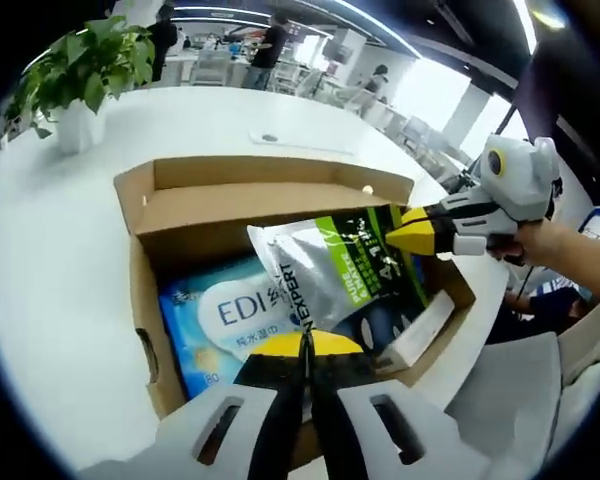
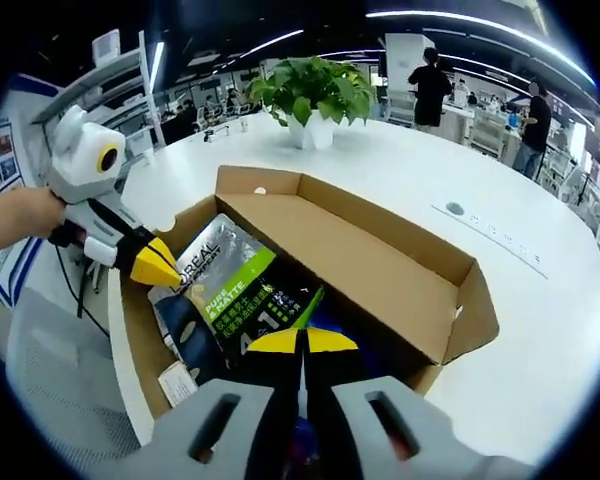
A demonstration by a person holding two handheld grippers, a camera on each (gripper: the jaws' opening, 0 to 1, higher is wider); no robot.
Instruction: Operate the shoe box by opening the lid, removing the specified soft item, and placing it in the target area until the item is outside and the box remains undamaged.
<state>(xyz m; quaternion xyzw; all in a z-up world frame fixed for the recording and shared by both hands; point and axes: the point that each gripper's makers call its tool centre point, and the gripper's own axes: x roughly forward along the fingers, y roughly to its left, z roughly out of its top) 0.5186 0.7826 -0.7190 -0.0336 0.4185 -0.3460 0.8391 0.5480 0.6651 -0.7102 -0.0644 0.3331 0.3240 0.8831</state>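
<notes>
A white table (image 1: 60, 260) carries one open cardboard box (image 1: 190, 205), its lid folded back. One potted plant (image 2: 315, 95) stands on the table beyond it. Inside the box, one silver pouch (image 1: 325, 265) with a green panel lies tilted over a blue packet (image 1: 215, 320); the pouch hides most of the packet, and a white item (image 1: 420, 330) at the box's edge is hard to identify. The right gripper (image 1: 405, 232) pinches the pouch's corner, jaws closed on it. The left gripper (image 2: 165, 268) touches the pouch's upper corner; in the left gripper view its jaws meet at the pouch's lower edge, though an actual grip cannot be confirmed.
</notes>
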